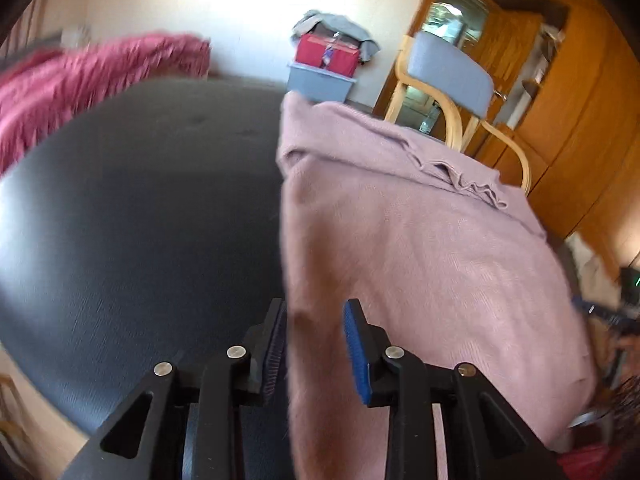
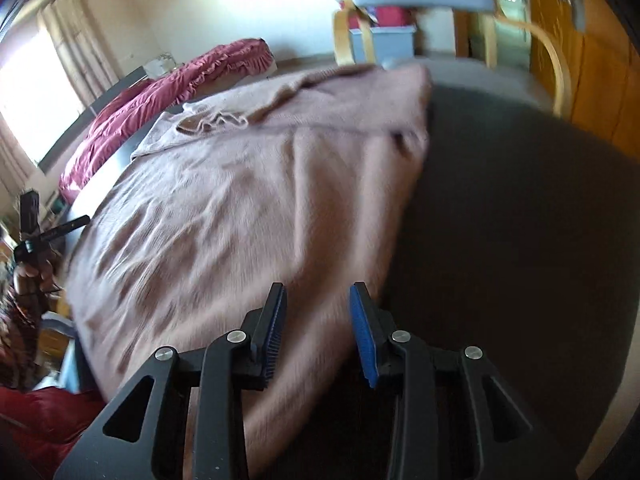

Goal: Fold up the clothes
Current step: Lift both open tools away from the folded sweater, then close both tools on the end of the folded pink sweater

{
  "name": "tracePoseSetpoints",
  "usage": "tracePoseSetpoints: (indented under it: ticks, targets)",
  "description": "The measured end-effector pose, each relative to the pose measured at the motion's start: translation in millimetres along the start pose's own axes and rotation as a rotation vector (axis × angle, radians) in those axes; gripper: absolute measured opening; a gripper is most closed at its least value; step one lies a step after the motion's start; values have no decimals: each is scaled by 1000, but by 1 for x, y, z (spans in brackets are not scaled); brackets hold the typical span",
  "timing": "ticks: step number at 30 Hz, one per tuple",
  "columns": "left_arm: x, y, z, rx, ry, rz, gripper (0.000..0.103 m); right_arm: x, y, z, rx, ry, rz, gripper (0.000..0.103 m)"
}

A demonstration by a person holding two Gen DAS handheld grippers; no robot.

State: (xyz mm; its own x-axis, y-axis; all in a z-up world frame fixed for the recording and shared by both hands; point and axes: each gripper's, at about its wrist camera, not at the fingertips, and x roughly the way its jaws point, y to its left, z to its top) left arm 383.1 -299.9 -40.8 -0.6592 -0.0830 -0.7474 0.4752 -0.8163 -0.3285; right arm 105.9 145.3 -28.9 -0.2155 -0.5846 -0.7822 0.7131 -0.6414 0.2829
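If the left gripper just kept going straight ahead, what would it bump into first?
Probably the pink sweater: its near edge already sits between the open fingers of the left gripper, though blur hides whether they touch.

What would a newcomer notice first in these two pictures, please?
The big pink knitted garment spread across the dark table dominates both views. Each gripper, left gripper and right gripper, has its open fingers straddling a near edge of that garment. Behind stand a crimson ruffled cloth and a blue-backed wooden chair.
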Motion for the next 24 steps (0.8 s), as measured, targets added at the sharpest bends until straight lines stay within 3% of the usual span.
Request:
tracePoseSetpoints:
  ticks: [7,11,13,14,16,19,23,24]
  targets:
    - [-18,16,-33,-74,56,-232,36,-14,-3,-37,89,86,184,36]
    - [-24,13,-49,-73,62,-309,45,-5,9,-49,114,129,317,36]
    - [-27,9,-57,-63,71,-333,49,4,18,-53,103,151,342,38]
    - [-28,6,-60,-58,77,-345,52,7,22,-54,96,155,348,40]
    - [-31,2,-68,-48,86,-365,57,8,32,-54,70,148,351,57]
    - [-32,-4,-75,-27,81,-355,59,11,46,-51,8,143,325,69]
    - [-32,-8,-76,-30,79,-323,60,17,69,-48,-101,152,211,66]
    - [-33,-10,-76,-18,77,-300,60,18,73,-48,-124,153,171,58]
